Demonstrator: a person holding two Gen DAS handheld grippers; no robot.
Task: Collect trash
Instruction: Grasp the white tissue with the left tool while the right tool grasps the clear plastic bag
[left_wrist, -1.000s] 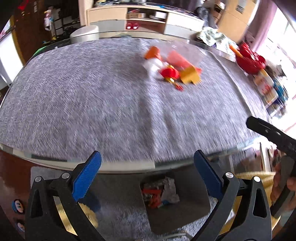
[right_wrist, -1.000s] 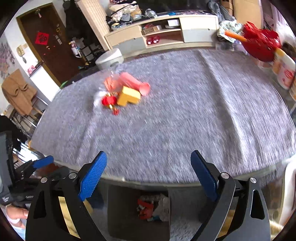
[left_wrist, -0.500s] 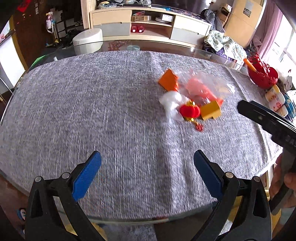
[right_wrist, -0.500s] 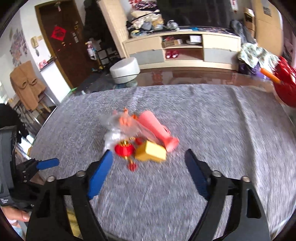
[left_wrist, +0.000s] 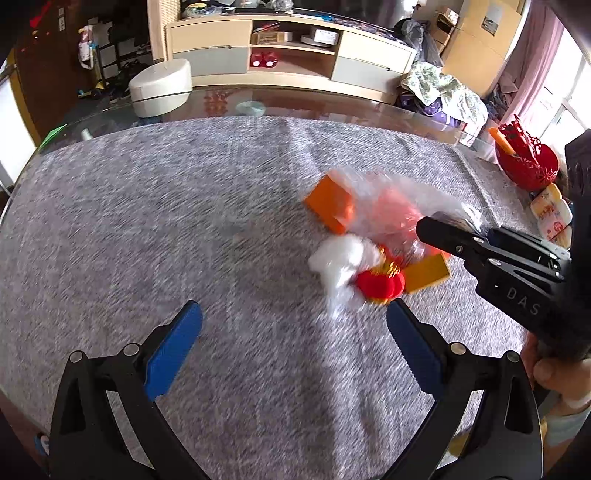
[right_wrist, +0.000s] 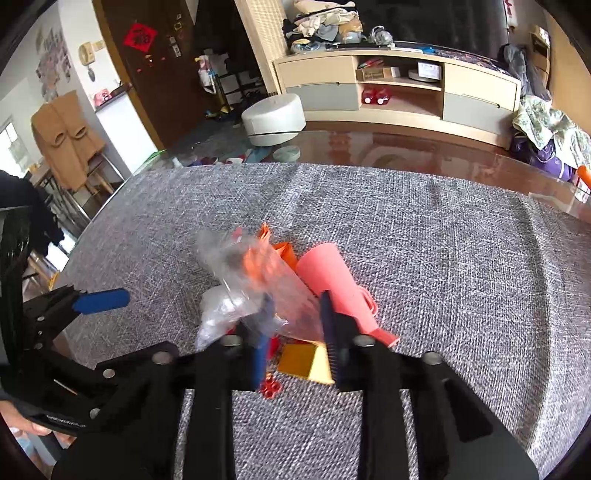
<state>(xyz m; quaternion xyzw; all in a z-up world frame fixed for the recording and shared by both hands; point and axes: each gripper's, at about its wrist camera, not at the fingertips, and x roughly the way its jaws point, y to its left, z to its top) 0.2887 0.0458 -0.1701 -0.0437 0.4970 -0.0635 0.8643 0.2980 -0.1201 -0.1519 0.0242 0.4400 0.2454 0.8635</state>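
Left gripper (left_wrist: 293, 334) hung wide open over the grey tablecloth (left_wrist: 147, 221), nothing between its blue pads. The trash pile sat mid-table, slightly right: white wad (left_wrist: 340, 266), red lantern ornament (left_wrist: 380, 284), yellow box (left_wrist: 424, 273), orange box (left_wrist: 330, 203). Right gripper (right_wrist: 295, 314) was closing on the clear plastic bag (right_wrist: 258, 280), the crinkly film caught between its pads.

White letters "DAS" readable on black body of right gripper (left_wrist: 448, 236), right edge of left wrist frame, rest cut off. Small pale print on left gripper (right_wrist: 101, 301) body, lower left of right wrist frame, too small to read. Red diamond door sign (right_wrist: 140, 37), upper left, character illegible.
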